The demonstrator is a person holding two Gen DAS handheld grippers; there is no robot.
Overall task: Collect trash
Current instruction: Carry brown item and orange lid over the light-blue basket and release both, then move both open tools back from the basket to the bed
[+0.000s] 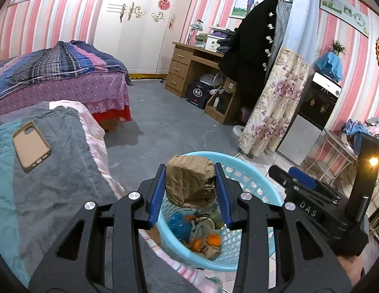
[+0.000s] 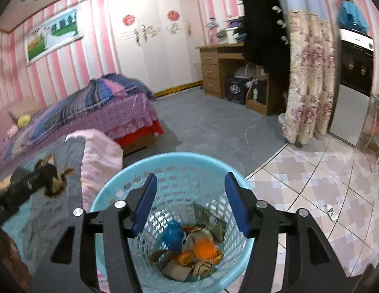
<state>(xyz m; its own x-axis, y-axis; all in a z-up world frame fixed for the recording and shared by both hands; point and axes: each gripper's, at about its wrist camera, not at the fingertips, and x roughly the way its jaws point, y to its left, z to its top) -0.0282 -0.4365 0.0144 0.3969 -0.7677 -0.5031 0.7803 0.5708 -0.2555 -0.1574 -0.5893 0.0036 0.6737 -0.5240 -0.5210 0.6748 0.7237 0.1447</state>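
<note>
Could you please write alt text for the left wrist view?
The left gripper holds a crumpled brown paper bag above a blue basket holding trash. A phone lies on the bed at left.

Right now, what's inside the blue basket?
The blue basket holds orange peels, a blue crumpled wrapper, a greenish packet and brown paper scraps. Whatever lies under that pile is covered. The left gripper holds a crumpled paper bag above it.
</note>
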